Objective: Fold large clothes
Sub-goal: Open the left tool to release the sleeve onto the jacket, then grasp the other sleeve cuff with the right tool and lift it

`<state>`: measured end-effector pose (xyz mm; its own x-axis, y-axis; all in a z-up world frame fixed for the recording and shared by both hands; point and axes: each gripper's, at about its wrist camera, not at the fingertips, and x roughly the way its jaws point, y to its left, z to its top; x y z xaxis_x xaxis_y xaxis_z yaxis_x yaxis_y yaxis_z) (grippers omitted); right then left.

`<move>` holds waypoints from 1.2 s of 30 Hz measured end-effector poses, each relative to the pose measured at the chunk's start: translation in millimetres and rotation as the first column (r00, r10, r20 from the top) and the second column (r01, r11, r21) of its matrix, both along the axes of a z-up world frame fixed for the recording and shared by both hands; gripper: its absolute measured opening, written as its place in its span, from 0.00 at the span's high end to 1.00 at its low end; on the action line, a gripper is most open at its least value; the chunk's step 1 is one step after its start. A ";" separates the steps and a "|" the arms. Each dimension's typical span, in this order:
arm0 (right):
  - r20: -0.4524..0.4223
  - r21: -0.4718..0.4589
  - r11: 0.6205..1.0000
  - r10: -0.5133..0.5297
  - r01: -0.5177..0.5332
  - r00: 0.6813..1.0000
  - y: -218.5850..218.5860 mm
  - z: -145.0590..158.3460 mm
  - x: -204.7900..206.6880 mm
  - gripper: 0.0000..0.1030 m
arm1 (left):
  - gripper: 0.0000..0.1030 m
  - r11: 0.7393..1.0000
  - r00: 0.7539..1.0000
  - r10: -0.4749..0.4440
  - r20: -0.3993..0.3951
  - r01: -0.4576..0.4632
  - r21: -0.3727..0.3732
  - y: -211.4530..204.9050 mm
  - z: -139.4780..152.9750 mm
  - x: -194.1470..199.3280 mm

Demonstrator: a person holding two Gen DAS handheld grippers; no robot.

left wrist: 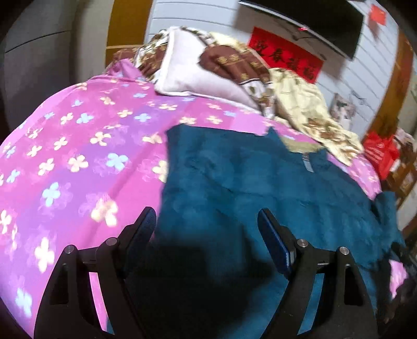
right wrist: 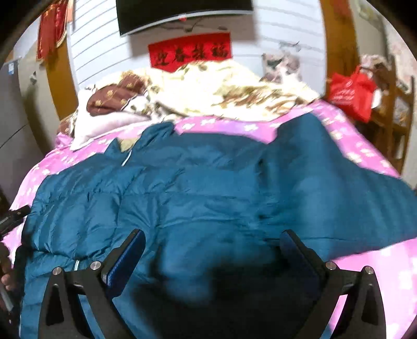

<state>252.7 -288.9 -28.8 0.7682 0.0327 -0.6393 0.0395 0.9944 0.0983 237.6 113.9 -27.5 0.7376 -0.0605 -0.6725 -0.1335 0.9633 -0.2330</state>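
Note:
A large teal puffer jacket (right wrist: 203, 182) lies spread on a pink flowered bedsheet (left wrist: 78, 146); it also shows in the left wrist view (left wrist: 247, 177). Its collar points toward the pillows and one sleeve (right wrist: 325, 161) stretches out to the right. My left gripper (left wrist: 207, 219) is open and empty, hovering over the jacket's left edge. My right gripper (right wrist: 212, 241) is open and empty, hovering over the jacket's lower middle. The left gripper's tip also shows at the left edge of the right wrist view (right wrist: 15, 216).
A heap of brown and cream bedding (right wrist: 208, 91) and a pale pillow (left wrist: 198, 75) lie at the head of the bed. A red bag (right wrist: 351, 94) sits on a wooden chair (right wrist: 393, 109) to the right. A dark screen (right wrist: 182, 13) and a red banner (right wrist: 190, 54) hang on the wall.

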 end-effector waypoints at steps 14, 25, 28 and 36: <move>-0.244 0.127 0.819 -0.521 0.559 0.818 -340.1 -28.8 -81.4 0.00 | 0.22 0.961 0.963 -0.259 -0.078 0.265 0.083 -146.4 -36.0 -109.4; -0.218 0.144 0.837 -0.494 0.529 0.841 -411.4 -50.0 -39.7 0.00 | 0.21 0.968 0.966 -0.241 -0.095 0.246 0.052 -144.1 -44.8 -107.1; -0.226 0.033 0.874 -0.465 0.484 0.856 -409.5 -55.9 -18.9 0.00 | 0.21 0.969 0.967 -0.238 -0.095 0.244 0.051 -142.8 -45.3 -108.2; -0.176 -0.024 0.903 -0.427 0.430 0.887 -385.8 -48.6 -23.6 0.79 | 0.21 0.969 0.967 -0.235 -0.094 0.241 0.050 -141.9 -45.2 -108.4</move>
